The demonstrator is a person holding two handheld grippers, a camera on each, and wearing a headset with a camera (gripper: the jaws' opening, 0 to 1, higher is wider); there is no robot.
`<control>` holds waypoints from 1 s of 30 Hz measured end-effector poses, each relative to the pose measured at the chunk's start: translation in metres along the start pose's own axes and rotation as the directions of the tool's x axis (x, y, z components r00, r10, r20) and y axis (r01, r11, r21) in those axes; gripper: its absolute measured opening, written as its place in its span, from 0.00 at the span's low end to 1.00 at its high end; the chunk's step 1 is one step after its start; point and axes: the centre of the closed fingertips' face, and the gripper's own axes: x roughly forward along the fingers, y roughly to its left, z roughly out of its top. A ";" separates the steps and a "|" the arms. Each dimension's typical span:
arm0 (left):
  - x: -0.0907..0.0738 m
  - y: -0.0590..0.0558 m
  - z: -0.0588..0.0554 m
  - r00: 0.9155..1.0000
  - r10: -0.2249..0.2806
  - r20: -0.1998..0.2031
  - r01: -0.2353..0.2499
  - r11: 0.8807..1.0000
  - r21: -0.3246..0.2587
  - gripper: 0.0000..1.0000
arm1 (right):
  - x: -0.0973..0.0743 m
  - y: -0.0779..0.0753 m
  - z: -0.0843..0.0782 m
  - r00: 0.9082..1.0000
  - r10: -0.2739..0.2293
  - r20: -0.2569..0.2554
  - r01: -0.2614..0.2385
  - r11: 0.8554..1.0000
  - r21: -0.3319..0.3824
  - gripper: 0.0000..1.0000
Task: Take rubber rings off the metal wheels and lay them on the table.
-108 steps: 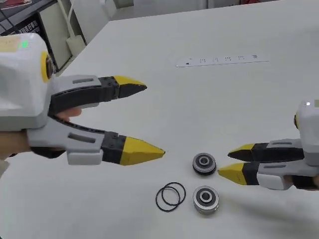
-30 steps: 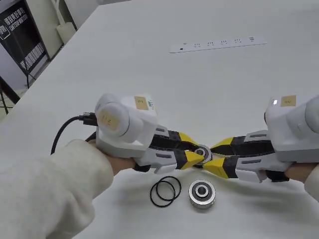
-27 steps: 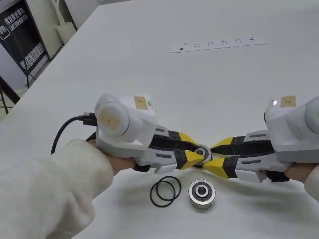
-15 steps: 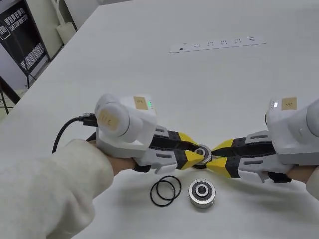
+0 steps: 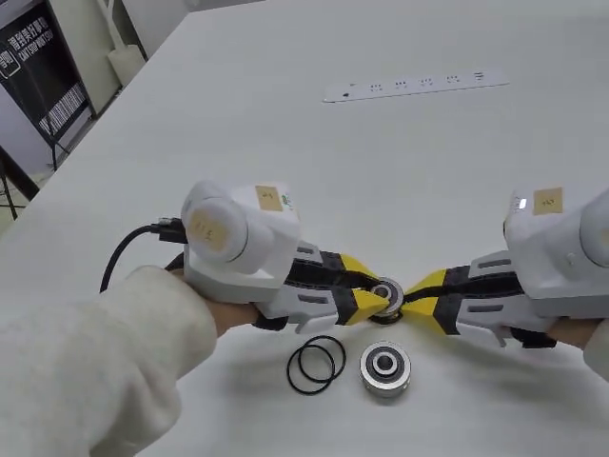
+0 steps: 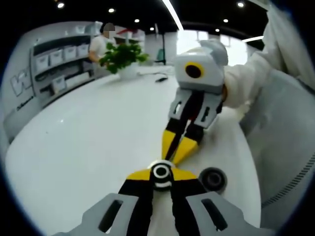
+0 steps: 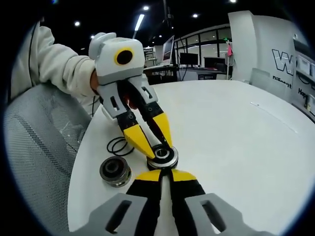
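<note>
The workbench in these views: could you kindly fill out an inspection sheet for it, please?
Surface: white table, level.
Job's things: one wheel in the left gripper's jaws; second wheel and two overlapping rubber rings lying on the table.
Clutter: power strip at the far side.
Grippers: left gripper shut on the wheel; right gripper with jaws together at its rim.
Cables: black cable at the left gripper's rear.
Surroundings: black sign, shelves, plant.

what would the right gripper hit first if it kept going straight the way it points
The wheel clamped in the left gripper. It sits right at the right gripper's shut tips, and they seem to touch it already, though depth is hard to judge. Beyond the wheel come the left gripper's own jaws.
</note>
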 end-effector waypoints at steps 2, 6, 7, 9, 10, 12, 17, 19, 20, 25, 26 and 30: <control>0.000 0.000 0.000 1.000 0.001 -0.001 -0.001 1.000 0.002 0.14 | 0.000 -0.001 0.000 1.000 -0.010 -0.006 0.010 1.000 0.000 0.03; 0.000 0.000 0.000 1.000 0.001 -0.004 -0.001 1.000 0.011 0.14 | 0.000 -0.003 -0.001 0.999 -0.036 -0.020 0.036 0.999 -0.008 0.02; 0.000 0.000 0.000 1.000 0.002 -0.004 -0.002 1.000 0.011 0.14 | 0.000 -0.005 -0.002 0.999 -0.041 -0.024 0.041 0.999 -0.007 0.02; 0.000 0.000 0.000 1.000 0.002 -0.005 -0.002 1.000 0.014 0.14 | 0.000 -0.007 -0.002 0.998 -0.048 -0.026 0.048 0.999 -0.001 0.01; 0.000 0.000 -0.001 1.000 0.002 -0.006 -0.001 1.000 0.015 0.14 | -0.001 -0.010 -0.001 0.998 -0.062 -0.019 0.062 0.998 0.010 0.00; 0.000 0.000 -0.001 1.000 0.002 -0.005 -0.001 1.000 0.016 0.14 | -0.001 -0.011 -0.002 0.998 -0.058 -0.022 0.059 0.998 0.027 0.00; 0.000 0.000 -0.001 1.000 0.002 -0.004 -0.002 1.000 0.016 0.14 | 0.000 -0.012 -0.002 0.999 -0.052 0.001 0.051 0.987 0.150 0.00; 0.000 0.000 -0.001 1.000 0.001 -0.002 -0.001 1.000 0.015 0.14 | -0.001 -0.013 -0.001 0.998 -0.048 0.029 0.040 0.970 0.240 0.00; 0.000 0.000 -0.001 1.000 0.001 -0.001 -0.001 1.000 0.015 0.14 | -0.002 -0.014 -0.001 0.998 -0.045 0.043 0.031 0.958 0.285 0.00; 0.000 0.000 -0.001 1.000 0.001 0.000 -0.001 1.000 0.015 0.14 | -0.003 -0.015 0.000 0.997 -0.040 0.071 0.012 0.932 0.362 0.00; 0.000 0.000 -0.001 1.000 0.001 0.000 -0.001 1.000 0.016 0.14 | -0.003 -0.015 0.000 0.996 -0.040 0.074 0.009 0.927 0.374 0.00; 0.000 0.000 -0.001 1.000 0.001 0.000 -0.001 1.000 0.016 0.14 | -0.005 -0.015 0.007 0.992 -0.041 0.120 -0.017 0.896 0.444 0.00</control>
